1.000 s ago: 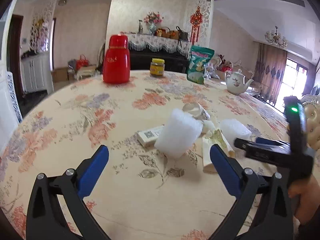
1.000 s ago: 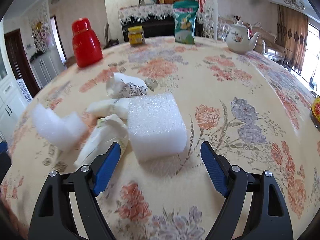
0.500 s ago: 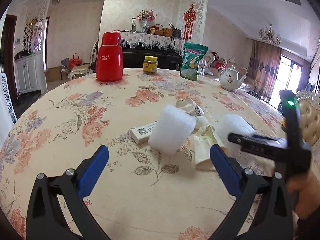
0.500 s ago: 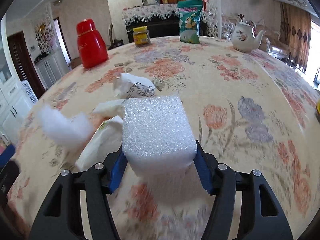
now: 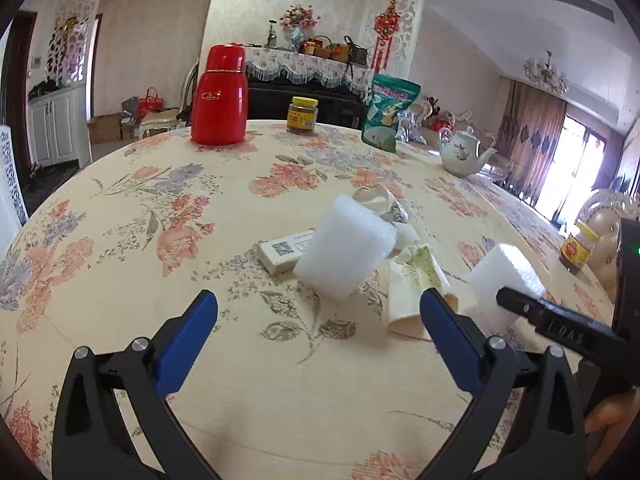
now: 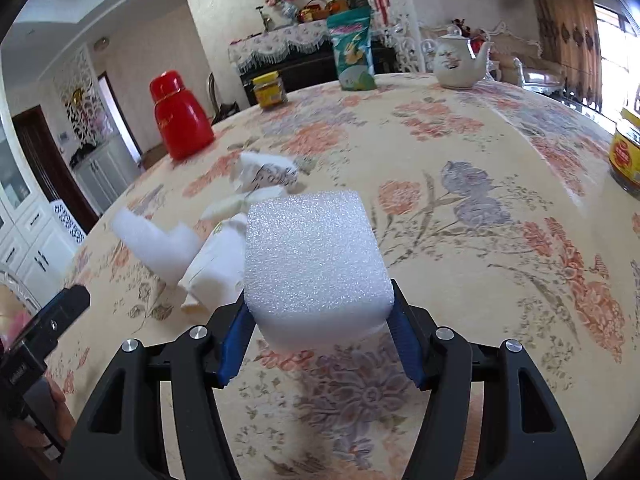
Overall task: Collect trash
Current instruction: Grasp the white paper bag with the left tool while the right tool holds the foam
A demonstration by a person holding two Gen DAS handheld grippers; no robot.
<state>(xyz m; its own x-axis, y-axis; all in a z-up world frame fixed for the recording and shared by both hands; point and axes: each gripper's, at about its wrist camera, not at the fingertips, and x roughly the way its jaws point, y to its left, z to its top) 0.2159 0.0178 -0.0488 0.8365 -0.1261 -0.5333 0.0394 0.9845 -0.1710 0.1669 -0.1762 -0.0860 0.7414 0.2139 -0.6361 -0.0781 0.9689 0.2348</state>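
While the right gripper (image 6: 318, 336) is clamped on a white foam block (image 6: 316, 264) lifted just above the floral tablecloth (image 6: 460, 216), the left gripper (image 5: 318, 338) gapes wide, holding nothing, short of another foam piece (image 5: 346, 252), a small box (image 5: 282, 254) and crumpled wrappers (image 5: 412, 280) mid-table. A red flask (image 5: 220, 96), jar (image 5: 303, 115), green bag (image 5: 390, 110) and teapot (image 5: 462, 152) line the far edge.

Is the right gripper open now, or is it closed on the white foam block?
Closed on it. In the right wrist view the right gripper has both blue pads pressed against the sides of the foam block.
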